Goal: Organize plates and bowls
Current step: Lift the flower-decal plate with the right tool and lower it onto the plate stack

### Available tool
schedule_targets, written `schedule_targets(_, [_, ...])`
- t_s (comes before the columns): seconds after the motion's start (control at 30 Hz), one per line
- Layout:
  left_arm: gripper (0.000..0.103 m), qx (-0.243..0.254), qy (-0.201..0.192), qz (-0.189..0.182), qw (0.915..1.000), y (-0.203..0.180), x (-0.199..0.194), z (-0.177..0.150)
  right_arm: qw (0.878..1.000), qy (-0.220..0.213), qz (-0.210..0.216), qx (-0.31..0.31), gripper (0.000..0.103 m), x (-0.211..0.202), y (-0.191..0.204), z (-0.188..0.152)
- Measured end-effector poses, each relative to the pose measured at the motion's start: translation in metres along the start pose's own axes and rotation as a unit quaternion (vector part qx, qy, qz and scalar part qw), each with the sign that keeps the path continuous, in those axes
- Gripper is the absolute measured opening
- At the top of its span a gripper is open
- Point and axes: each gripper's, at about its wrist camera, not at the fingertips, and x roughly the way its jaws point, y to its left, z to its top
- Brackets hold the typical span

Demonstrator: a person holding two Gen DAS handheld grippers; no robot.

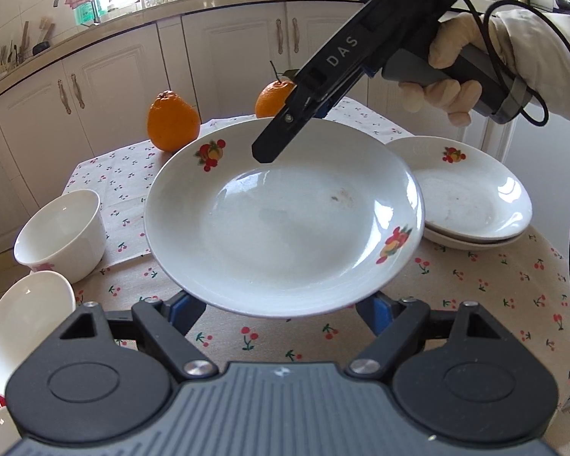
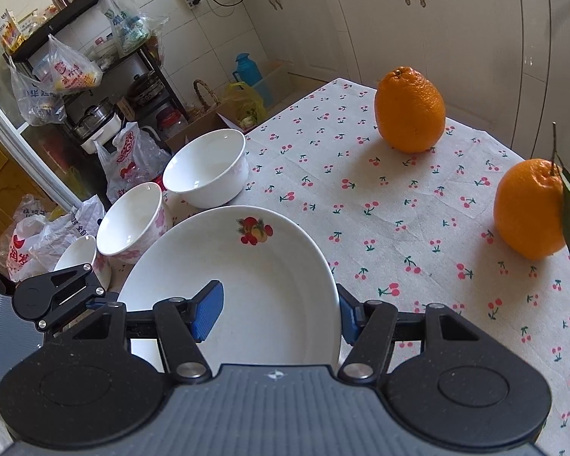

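A white fruit-print plate (image 1: 285,220) hangs tilted above the table. My right gripper (image 1: 281,140) straddles its far rim, one finger over the plate and one under; whether it pinches the rim is unclear. In the right wrist view the plate (image 2: 247,285) lies between the blue pads (image 2: 209,309) of the right gripper (image 2: 279,313), which stand wide apart. My left gripper (image 1: 281,309) is open just below the plate's near rim, which hides its fingertips. A stack of two matching plates (image 1: 471,197) sits at the right. White bowls (image 1: 62,231) stand at the left.
Two oranges (image 1: 173,121) (image 1: 273,97) sit at the far side of the cherry-print tablecloth (image 1: 513,296). Three bowls (image 2: 209,167) (image 2: 133,216) (image 2: 79,254) stand along the table's left edge. Kitchen cabinets stand beyond; bags and a shelf rack (image 2: 95,76) are off the table's left side.
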Motion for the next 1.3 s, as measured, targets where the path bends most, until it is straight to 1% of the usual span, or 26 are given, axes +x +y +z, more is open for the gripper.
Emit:
schedule_targets(0.5, [0.085,0.037,0.004,-0.052,0.998,-0.046,-0.009,0.007,0.998,-0.027,-0.038,0.03,0.067,-0.054,-0.004,-0.054])
schedule_targets(0.83, [0.085,0.061,0.01,-0.094,0.9936,-0.077,-0.001,0.016,0.995,-0.039,-0.066,0.065,0.067,-0.084,-0.019,-0.094])
schedule_targets(1.07, [0.085,0.072,0.011,-0.116,0.9906,-0.093,0.004,0.022,0.992,-0.046,-0.079,0.087,0.067,-0.098,-0.031,-0.115])
schedule_targets(1.3, [0.085,0.077,0.01,-0.122,0.9895,-0.098,0.01,0.027,0.99,-0.044,-0.087,0.102,0.068,-0.099,-0.042,-0.129])
